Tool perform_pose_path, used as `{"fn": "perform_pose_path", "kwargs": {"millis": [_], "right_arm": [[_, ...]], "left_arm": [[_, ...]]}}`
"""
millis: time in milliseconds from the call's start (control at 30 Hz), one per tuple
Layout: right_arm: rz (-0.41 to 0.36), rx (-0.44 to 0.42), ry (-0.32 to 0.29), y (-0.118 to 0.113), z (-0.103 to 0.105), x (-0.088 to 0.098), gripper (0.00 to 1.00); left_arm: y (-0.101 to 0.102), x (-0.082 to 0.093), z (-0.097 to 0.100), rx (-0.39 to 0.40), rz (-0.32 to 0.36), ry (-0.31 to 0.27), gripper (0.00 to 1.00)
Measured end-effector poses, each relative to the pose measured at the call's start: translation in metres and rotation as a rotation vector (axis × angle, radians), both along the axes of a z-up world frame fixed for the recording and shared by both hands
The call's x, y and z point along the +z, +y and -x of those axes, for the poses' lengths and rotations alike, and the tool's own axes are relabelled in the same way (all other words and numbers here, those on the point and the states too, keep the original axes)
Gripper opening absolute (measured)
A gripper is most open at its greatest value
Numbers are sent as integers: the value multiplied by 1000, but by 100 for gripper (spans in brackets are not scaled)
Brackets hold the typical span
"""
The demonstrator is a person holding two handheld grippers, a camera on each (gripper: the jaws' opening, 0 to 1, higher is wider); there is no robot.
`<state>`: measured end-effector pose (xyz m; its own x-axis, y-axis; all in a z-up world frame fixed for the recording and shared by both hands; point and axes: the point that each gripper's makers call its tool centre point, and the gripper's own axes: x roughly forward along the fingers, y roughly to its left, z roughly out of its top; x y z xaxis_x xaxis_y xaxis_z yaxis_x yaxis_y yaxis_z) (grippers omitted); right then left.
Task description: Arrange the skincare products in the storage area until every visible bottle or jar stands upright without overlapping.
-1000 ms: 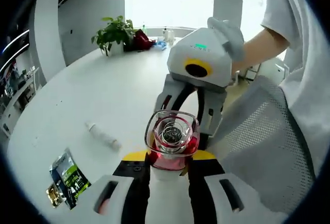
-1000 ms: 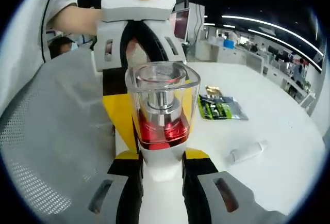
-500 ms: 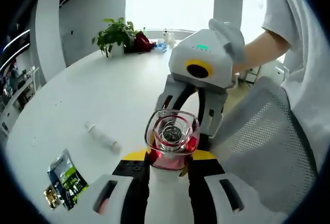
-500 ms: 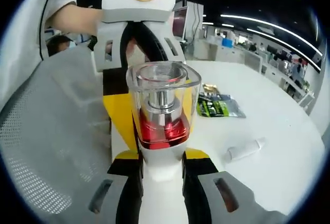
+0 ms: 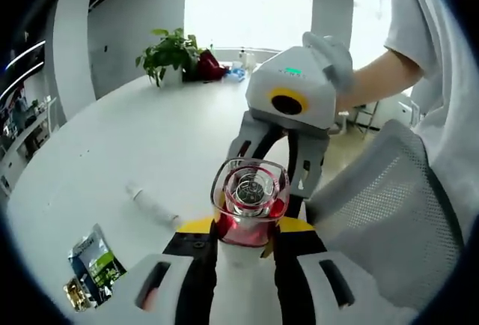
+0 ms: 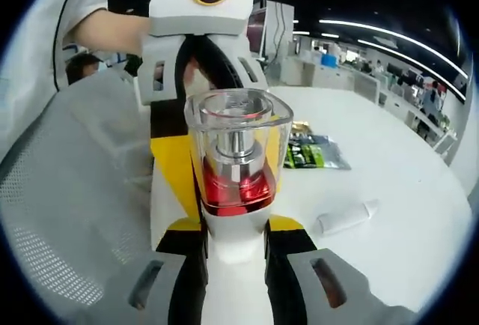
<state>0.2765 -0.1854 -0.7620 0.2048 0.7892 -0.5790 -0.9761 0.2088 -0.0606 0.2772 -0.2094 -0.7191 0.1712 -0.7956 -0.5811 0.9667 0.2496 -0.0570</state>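
Two grippers pinch one bottle (image 5: 249, 204): left gripper (image 5: 245, 254) and right gripper (image 6: 233, 246) each closed on its white body, held above the table (image 5: 150, 138). Clear cap over red neck looks hard, slick, likely breakable; grip the body.

Bright daylight from blown-out windows (image 5: 247, 3); ceiling strip lights (image 6: 389, 37) opposite; strong fisheye bending edges; focus sharp.

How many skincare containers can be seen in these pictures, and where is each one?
2. A clear-capped red bottle is held between both tongs, left and right, above the mesh chair. A small white tube lies flat on the white table. More may be hidden.
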Motion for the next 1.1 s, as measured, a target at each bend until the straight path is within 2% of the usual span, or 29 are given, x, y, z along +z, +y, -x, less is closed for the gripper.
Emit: {"fn": "perform_pose_path", "kwargs": {"millis": [600,1100], "right_arm": [[5,4,-6,-8,-45,0,28],[10,12,-7,-9,-66,1,28]], "left_arm": [[-8,1,-46,-9,21,13,26],[-11,0,-66,-18,22,2,27]]}}
